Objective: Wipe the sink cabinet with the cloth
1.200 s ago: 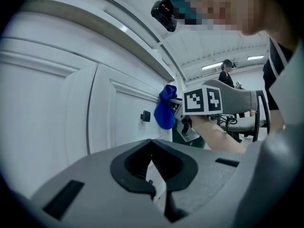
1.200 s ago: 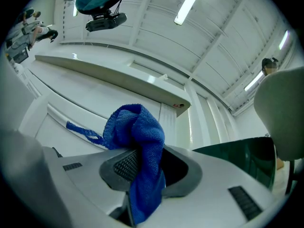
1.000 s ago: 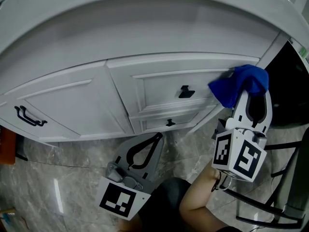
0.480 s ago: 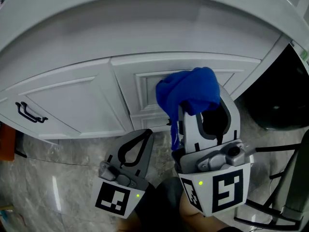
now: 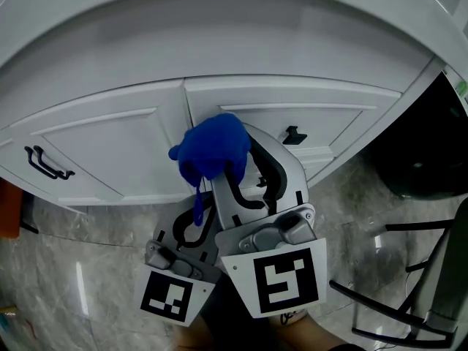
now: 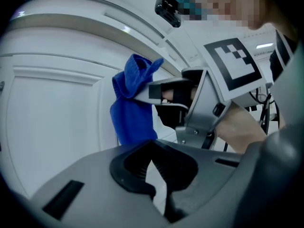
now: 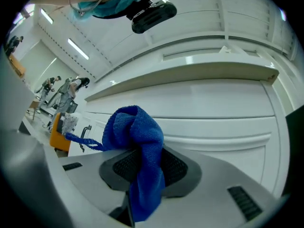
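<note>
White sink cabinet (image 5: 110, 141) front: your right gripper (image 5: 223, 168), fingers clamped on the cloth (image 5: 212, 146), has swept from frame right to centre, so the wipe is progressing; left gripper (image 5: 191, 229) fingers closed, empty.

Through the head view I looked steeply down on the front of the white sink cabinet (image 5: 124, 148), quite near. The left gripper view faced along that front from low down, and the right gripper view faced it close up. All three shared the blue cloth (image 5: 212, 148).
</note>
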`<state>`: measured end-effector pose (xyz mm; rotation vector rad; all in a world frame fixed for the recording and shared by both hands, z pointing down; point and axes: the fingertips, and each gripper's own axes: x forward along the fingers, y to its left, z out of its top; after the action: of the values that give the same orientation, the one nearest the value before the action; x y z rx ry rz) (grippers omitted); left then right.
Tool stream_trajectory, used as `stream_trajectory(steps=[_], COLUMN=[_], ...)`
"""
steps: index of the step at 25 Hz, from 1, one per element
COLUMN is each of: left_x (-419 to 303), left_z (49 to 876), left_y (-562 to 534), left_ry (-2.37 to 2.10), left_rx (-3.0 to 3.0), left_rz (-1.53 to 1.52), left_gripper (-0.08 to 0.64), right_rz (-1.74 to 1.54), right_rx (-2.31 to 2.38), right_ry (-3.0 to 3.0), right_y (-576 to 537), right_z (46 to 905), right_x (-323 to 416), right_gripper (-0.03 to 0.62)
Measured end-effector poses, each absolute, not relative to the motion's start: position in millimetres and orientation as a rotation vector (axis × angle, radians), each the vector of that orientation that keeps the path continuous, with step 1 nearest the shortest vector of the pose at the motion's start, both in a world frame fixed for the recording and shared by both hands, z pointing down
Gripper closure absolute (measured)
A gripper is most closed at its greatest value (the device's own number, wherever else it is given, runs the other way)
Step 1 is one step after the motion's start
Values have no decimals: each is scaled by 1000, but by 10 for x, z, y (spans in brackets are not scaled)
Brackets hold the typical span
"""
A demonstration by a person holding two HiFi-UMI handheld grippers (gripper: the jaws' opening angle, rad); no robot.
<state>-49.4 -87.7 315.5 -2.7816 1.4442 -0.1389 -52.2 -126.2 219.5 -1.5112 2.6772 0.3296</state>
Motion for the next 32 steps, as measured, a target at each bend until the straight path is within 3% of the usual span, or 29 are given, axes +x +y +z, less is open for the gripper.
stream_trajectory(steps=[18, 32], left_x=[-464, -422], left_z=[3155, 3159], left_y=[-849, -827], left_ry=[1430, 1413], left_rx=[-2803, -2806], left_rz=[-124, -142], left_gripper=[557, 557], right_rz=[349, 450], right_rx=[-1523, -1680], right_ry=[2625, 2508], right_y=[-1323, -1452], right_z=[2214, 2127], right_x=[-454, 21], right_gripper=[476, 476])
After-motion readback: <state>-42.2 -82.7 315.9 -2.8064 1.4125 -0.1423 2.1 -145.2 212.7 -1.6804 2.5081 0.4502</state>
